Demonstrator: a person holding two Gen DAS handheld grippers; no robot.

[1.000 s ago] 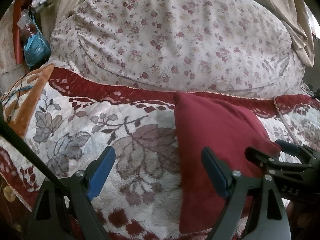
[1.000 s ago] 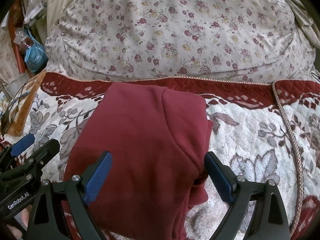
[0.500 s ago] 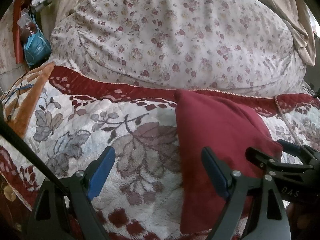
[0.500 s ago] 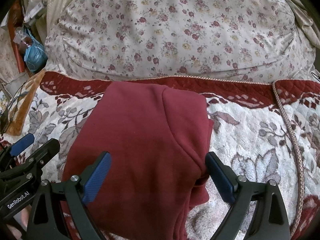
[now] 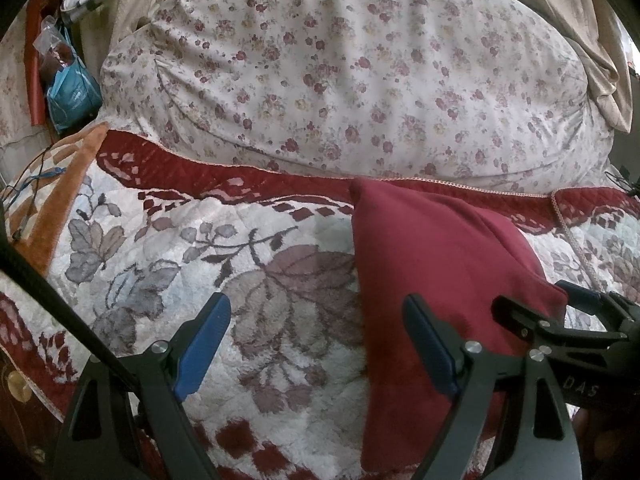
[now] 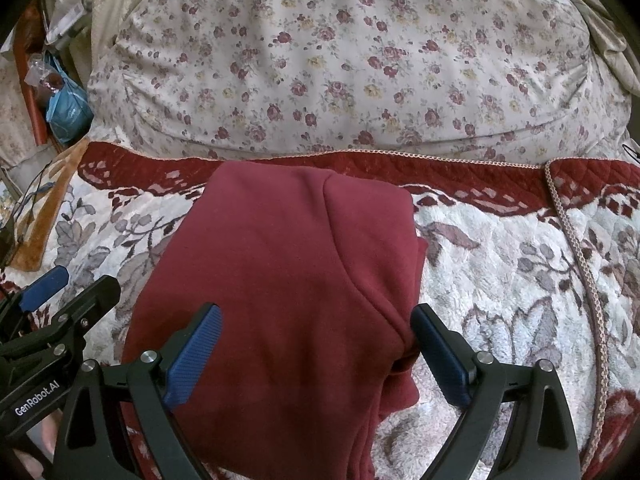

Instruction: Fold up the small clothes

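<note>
Already I am looking at the dark red garment (image 6: 280,280) lying folded over on the plush blanket (image 5: 160,260), mostly done (one more fold perhaps). My left gripper (image 5: 316,344) and right gripper (image 6: 316,356) are hovering wide, gripping nothing.

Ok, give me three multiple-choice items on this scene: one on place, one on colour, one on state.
1. Where does the garment lie?
A. on the blanket
B. on the floral pillow
C. on the floor

2. Its colour?
A. blue
B. dark red
C. white

3. The right hand-held gripper is:
A. shut on the garment
B. open above it
C. out of view

Answers: 1 A, it rests on the leaf-patterned blanket below the pillow; 2 B, plain dark red cloth; 3 B, its blue pads stand wide apart.
</note>
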